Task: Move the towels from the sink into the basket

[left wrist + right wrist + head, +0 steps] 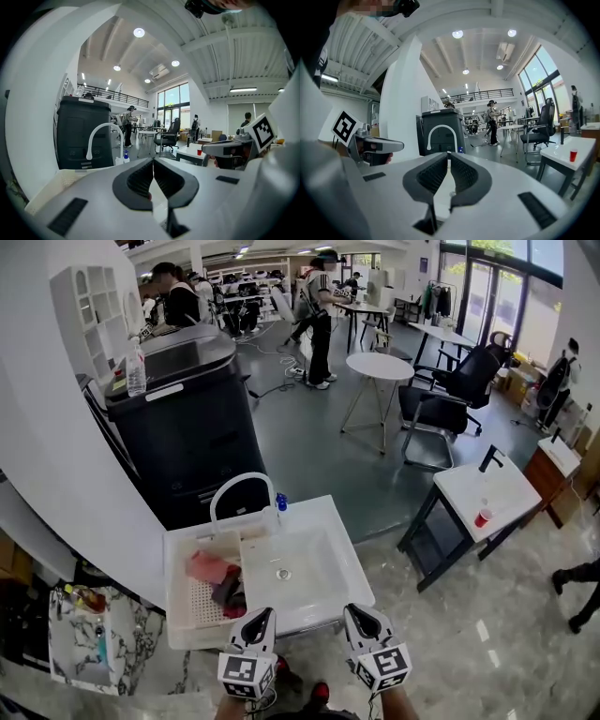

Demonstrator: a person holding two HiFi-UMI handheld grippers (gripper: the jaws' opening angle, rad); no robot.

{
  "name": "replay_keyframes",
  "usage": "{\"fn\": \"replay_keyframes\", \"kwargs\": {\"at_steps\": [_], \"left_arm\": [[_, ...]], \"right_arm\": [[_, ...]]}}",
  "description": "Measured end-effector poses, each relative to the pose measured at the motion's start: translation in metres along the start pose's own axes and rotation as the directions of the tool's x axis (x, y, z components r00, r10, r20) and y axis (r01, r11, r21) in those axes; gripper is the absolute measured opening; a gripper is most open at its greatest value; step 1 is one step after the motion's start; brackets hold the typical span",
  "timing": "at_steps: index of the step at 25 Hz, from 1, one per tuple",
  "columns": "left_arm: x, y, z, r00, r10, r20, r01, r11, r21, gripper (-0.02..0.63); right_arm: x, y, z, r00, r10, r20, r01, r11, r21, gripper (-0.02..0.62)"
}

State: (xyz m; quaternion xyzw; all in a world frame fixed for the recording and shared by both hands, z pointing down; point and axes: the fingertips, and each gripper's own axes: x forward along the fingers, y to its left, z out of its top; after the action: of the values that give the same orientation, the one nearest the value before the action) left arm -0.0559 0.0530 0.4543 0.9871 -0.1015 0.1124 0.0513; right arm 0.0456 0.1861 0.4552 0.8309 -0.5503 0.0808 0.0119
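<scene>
A white sink [323,592] with a bare basin and an arched white faucet [242,488] stands below me. On its left sits a white slatted basket [178,615] holding a pink towel [210,567] and a dark red towel [231,594]. My left gripper [260,618] and right gripper [356,615] hover side by side at the sink's near edge. Both are shut with nothing between the jaws. In the left gripper view, the left gripper [153,161] points toward the faucet [101,133]. The right gripper [449,154] faces the faucet [442,133] too.
A tall black bin [183,418] with a water bottle [137,367] stands behind the sink, and a blue bottle [281,503] is by the faucet. A small white table [511,493] with a red cup [483,517] is to the right. People stand far back.
</scene>
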Motion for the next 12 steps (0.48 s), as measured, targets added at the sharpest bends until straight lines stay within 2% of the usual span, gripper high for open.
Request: {"fn": "replay_keyframes", "kwargs": {"at_steps": [12], "left_arm": [[-0.011, -0.021, -0.007, 1.0, 0.023, 0.007, -0.023, 1.0, 0.007, 0.009]], "right_arm": [[-0.02, -0.003, -0.012, 1.0, 0.018, 0.001, -0.018, 1.0, -0.004, 0.044]]}}
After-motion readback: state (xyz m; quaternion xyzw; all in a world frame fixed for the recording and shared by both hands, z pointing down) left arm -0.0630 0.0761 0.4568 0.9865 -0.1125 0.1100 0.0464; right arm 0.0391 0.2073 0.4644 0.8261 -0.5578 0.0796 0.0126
